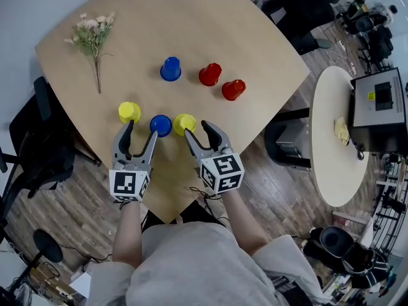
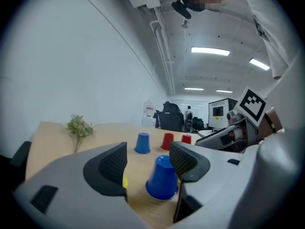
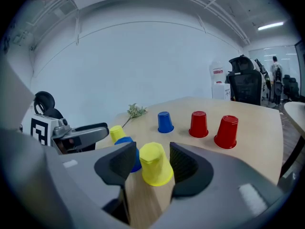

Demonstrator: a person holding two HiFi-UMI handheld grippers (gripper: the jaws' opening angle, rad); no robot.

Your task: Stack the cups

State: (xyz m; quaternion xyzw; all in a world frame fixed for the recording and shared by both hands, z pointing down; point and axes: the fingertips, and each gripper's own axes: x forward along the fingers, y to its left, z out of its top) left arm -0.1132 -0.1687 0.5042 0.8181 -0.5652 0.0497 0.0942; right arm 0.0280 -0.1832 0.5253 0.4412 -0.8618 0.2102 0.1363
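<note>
Every cup stands mouth-down on the table point(image 1: 191, 18), so each shows tapered sides a tool can close on, and a lifted cup could be dropped straight over its match.

The left tool point(image 1: 141, 132) has its jaws wide apart and grips nothing. A blue cup point(image 2: 162, 178) sits just ahead of it in the gap, nearer the right-hand jaw, with neither pad pressing on it. The right tool point(image 3: 147, 162) is also spread and empty, with a yellow cup point(image 3: 155, 163) framed between its jaws and a gap on either side.

A second yellow cup point(image 1: 129, 111) stands just beyond the left tool's outer jaw. Another blue cup point(image 1: 170, 69) and two red cups point(image 1: 221, 81) stand well ahead of both tools.

Both tools are held side by side over the table's near corner, pointing away from the person and tipped slightly down. The forearms run straight back to the body. This looks like lining up for the first grasps, with no cup stacked yet.
</note>
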